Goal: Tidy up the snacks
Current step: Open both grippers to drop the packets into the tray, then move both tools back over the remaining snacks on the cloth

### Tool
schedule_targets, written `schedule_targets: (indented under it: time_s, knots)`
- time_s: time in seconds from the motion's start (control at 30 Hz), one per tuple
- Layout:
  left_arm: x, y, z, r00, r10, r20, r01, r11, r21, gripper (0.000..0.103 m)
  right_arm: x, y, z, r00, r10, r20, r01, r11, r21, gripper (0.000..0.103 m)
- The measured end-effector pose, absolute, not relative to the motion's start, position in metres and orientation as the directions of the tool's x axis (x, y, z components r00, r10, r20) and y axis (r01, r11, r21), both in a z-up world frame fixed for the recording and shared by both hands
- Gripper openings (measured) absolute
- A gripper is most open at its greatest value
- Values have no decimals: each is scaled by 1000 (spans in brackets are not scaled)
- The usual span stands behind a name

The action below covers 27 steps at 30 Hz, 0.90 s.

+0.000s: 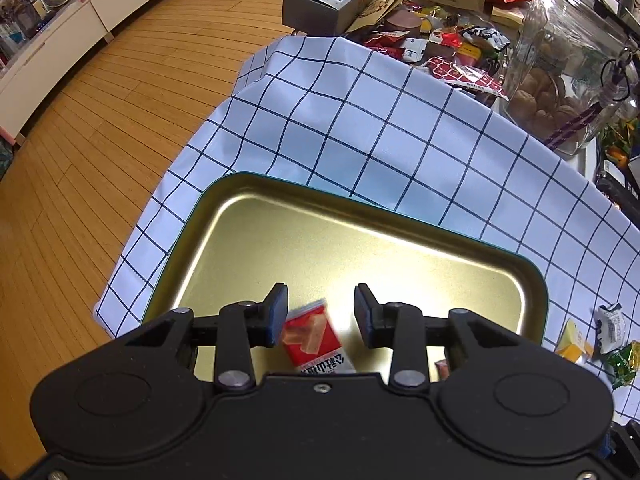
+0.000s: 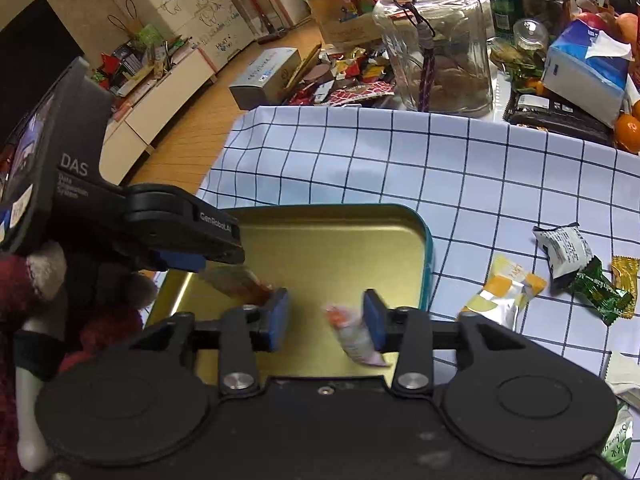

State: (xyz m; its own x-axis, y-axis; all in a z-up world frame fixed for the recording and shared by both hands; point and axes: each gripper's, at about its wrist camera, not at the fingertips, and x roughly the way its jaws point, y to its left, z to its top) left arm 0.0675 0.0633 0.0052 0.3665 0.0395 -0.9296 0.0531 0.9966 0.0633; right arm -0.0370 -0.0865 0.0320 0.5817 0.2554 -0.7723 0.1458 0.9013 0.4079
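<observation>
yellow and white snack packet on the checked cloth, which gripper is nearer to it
Right. The right gripper is over the tin tray's right end, beside the yellow and white packet; the left gripper is farther off, over the tray's left part.

Table draped in white cloth with dark blue grid (image 2: 460, 168). Near centre on it: teal-rimmed, gold-lined metal tray (image 2: 427, 256). Right of tray, loose wrapped snacks: yellow-and-white packet (image 2: 506, 292), white-and-black packet (image 2: 564, 248), green foil packet (image 2: 604, 292). Far edge: clear glass jar (image 2: 440, 48), heap of mixed wrappers (image 1: 448, 48).

Warm indoor light; tray (image 1: 240, 216) glare; fisheye-bent edges.
</observation>
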Motion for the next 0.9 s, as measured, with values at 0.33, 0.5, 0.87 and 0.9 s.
schedule_targets:
  time_s: [0.33,0.5,0.87,0.9]
  knots:
    - [61,47,7,355,12,-935,100,994,51,45,-37,-94,26,554,206,-807,207,905,373,49]
    - [54,30,10,351,-13,-936,145,989,41,45,-40,-101,23,538,177,-824,234,908,347,53]
    - [38,-11,10,327,-63,-943,248,968,21,45,-59,-135,15,503,93,-859,316,906,283,56]
    - [36,-15,10,326,-67,-943,257,966,20,45,-60,-139,15,502,86,-861,325,903,280,56]
